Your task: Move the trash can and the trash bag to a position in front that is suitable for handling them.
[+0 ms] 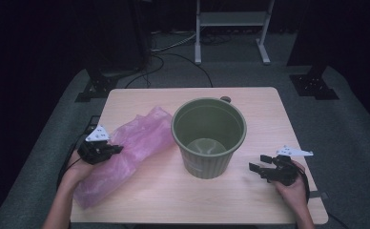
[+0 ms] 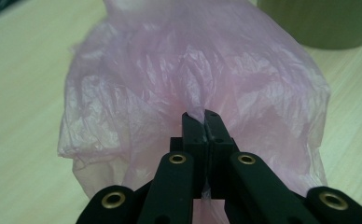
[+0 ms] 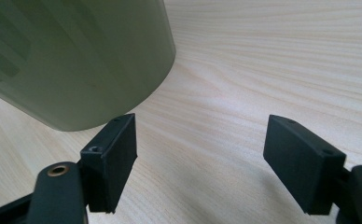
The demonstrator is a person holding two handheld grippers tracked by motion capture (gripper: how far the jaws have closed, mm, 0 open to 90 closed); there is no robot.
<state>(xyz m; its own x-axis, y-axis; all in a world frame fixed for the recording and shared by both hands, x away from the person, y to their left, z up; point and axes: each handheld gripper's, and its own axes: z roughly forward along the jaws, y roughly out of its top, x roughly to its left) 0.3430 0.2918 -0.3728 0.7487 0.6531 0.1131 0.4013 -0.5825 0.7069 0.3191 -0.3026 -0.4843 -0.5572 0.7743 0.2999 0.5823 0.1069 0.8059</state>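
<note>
A: What is held at the near left?

B: A fold of the crumpled, thin pink plastic bag (image 2: 188, 79) is pinched between the closed jaws of the left gripper (image 2: 201, 116); the rest of the bag is spread on the tabletop just left of the round, ribbed olive-green plastic bin (image 1: 209, 136). The right gripper (image 3: 200, 154) is held with its jaws wide apart and empty, near the bin's base on the right.

A: What could go wrong?

B: The film is thin and slippery, so it could be pulled out of the pinch or torn if only one layer is caught. The light bin could also be nudged or tipped if the bag is dragged against its rim, since nothing is steadying it.

A: And the surroundings?

B: A pale wood-grain tabletop (image 1: 269, 109) is seen, set on grey carpet (image 1: 354, 119). Farther off, black cables (image 1: 173, 57) and a white metal frame (image 1: 231, 28) are set against a dark room.
</note>
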